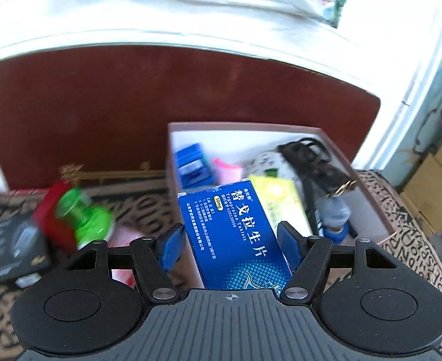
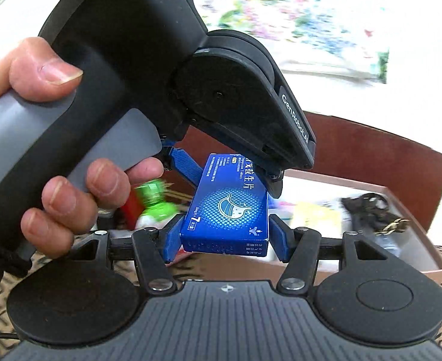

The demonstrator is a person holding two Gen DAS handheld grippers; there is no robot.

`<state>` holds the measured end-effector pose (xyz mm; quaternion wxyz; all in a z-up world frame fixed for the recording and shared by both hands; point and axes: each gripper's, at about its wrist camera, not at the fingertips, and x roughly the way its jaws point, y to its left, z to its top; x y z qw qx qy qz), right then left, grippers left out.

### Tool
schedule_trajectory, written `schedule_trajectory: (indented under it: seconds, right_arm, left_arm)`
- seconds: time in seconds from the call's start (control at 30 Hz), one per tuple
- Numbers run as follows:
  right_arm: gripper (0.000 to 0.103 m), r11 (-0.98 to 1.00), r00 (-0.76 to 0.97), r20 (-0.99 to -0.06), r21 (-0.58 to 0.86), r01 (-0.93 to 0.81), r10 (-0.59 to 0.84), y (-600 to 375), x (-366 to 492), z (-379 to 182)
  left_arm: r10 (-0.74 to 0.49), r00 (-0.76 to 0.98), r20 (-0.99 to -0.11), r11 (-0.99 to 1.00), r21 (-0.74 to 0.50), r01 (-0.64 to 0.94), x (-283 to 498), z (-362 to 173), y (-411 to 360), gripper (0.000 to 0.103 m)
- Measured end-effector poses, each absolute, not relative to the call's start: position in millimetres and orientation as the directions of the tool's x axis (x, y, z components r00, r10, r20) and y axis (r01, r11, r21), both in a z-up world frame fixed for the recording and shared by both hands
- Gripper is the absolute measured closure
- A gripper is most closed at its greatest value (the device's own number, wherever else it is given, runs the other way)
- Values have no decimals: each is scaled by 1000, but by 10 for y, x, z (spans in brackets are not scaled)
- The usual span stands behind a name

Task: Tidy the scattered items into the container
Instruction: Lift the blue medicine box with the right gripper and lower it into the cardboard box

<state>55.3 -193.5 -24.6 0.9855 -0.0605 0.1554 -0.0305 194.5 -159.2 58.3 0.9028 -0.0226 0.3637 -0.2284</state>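
Both grippers clamp the same blue tablet box [image 1: 236,234] at once. In the left wrist view, the left gripper [image 1: 231,242] has its blue pads pressed on the long sides of the box, which runs lengthwise away from the camera with white Chinese lettering facing up. In the right wrist view, the right gripper [image 2: 224,234] grips the near end of the box across its width, the blue pads tight against both sides, while the left gripper's body comes down from above and holds the far end. A person's hand [image 2: 70,162] wraps around the grey handle of the left gripper, thumb on top and fingers curled underneath. The box is held in the air just above the near edge of the container [image 1: 368,186], an open cardboard box with a white inside and pinkish walls. Already inside it lie a blue stapler-like object [image 1: 192,165], something pink [image 1: 227,171], a yellow-green packet [image 1: 278,198] and a black strap with a brass clasp [image 1: 320,162]. To the left of the container, on a patterned cloth [image 1: 142,207], sit a green bottle [image 1: 85,216], blurred, a red box [image 1: 55,210] touching it, and a black box [image 1: 19,246] nearer the camera. Behind everything stands a dark red panel [image 1: 130,105] framed in white.
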Motion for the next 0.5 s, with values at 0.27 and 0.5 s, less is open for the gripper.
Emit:
schedule_trajectory:
  seconds: [0.27,0.5]
  right_arm:
    - [39,985,938,-315,-138,102,-141,-2046,906,-347]
    - [23,984,929,-342,-146,98,-143,-2204,1112,-477]
  left_arm:
    - [-458,610,-646,875,-206,439,2353,434,-1863,34]
    - [-471,621,-627,865,-191,464,2482,305,-1838,8]
